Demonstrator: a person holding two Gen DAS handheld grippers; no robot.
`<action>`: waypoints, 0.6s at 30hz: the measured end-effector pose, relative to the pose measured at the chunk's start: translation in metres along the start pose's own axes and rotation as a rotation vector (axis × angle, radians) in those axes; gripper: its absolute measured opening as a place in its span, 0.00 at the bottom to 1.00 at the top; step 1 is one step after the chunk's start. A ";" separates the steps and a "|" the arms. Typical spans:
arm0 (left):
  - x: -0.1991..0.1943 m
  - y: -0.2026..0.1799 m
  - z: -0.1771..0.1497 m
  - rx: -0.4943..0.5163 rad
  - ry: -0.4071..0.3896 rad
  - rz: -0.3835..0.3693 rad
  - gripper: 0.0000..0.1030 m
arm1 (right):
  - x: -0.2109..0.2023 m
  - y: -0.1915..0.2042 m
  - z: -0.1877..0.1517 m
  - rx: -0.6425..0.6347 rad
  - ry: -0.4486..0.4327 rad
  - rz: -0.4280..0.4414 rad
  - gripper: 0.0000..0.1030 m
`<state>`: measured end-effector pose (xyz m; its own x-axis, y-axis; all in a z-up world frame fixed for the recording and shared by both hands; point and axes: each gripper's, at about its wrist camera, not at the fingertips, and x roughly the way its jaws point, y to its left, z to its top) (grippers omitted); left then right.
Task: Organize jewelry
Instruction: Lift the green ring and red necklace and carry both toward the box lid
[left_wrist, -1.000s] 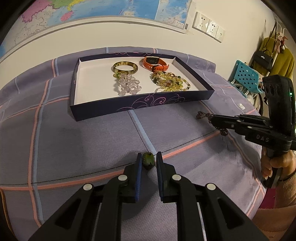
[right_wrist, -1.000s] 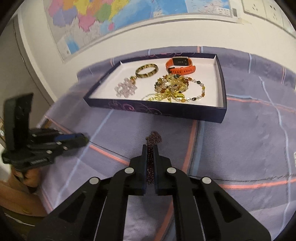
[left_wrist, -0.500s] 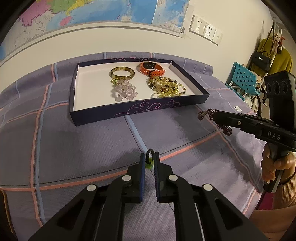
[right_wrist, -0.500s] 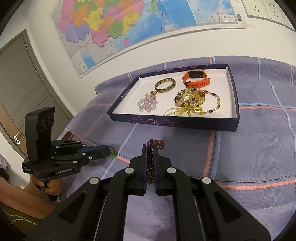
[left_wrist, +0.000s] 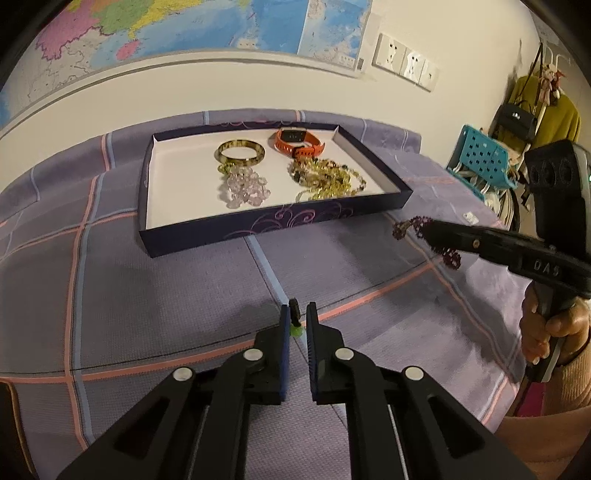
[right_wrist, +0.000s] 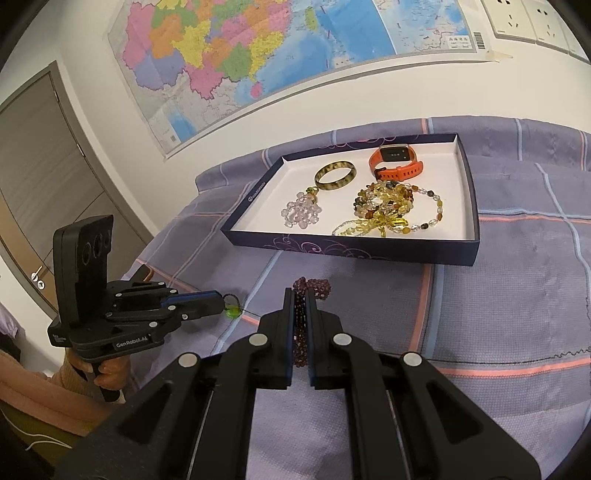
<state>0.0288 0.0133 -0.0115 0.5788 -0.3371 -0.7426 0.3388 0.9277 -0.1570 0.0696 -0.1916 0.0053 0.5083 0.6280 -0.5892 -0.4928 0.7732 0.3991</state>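
Observation:
My left gripper (left_wrist: 295, 308) hovers low over the purple checked bedspread and its jaws are opening. A small green pendant (left_wrist: 295, 329) on a dark cord sits between them, against the left pad with a gap to the right one. From the right wrist view the pendant (right_wrist: 232, 313) dangles at the left gripper's (right_wrist: 221, 297) tip. My right gripper (right_wrist: 300, 295) is shut on a dark purple bead bracelet (right_wrist: 312, 286), held in the air short of the tray's front wall. The bracelet (left_wrist: 410, 223) droops from both sides of the right gripper (left_wrist: 424, 229).
The dark blue tray (left_wrist: 280, 225) with a white floor holds a mottled bangle (left_wrist: 241, 150), an orange watch (left_wrist: 299, 142), a clear bead bracelet (left_wrist: 245, 186) and yellow-brown beads (left_wrist: 327, 179). A blue plastic chair (left_wrist: 480, 158) stands right of the bed. A hand grips each handle.
The left jaws first narrowed from the green bead onto its cord, then parted. The right gripper rose and tipped upward, still carrying the purple bracelet.

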 end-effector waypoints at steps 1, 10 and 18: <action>0.003 0.000 -0.001 0.003 0.012 0.004 0.29 | 0.001 0.000 -0.001 0.001 0.001 0.002 0.06; 0.015 -0.002 -0.007 0.031 0.030 0.037 0.25 | 0.004 -0.002 -0.004 0.010 0.011 0.005 0.06; 0.014 -0.006 -0.008 0.041 0.024 0.043 0.11 | 0.004 -0.003 -0.005 0.015 0.009 0.008 0.06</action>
<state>0.0292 0.0047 -0.0261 0.5759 -0.2931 -0.7632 0.3447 0.9335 -0.0984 0.0699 -0.1919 -0.0020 0.4978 0.6337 -0.5921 -0.4865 0.7692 0.4143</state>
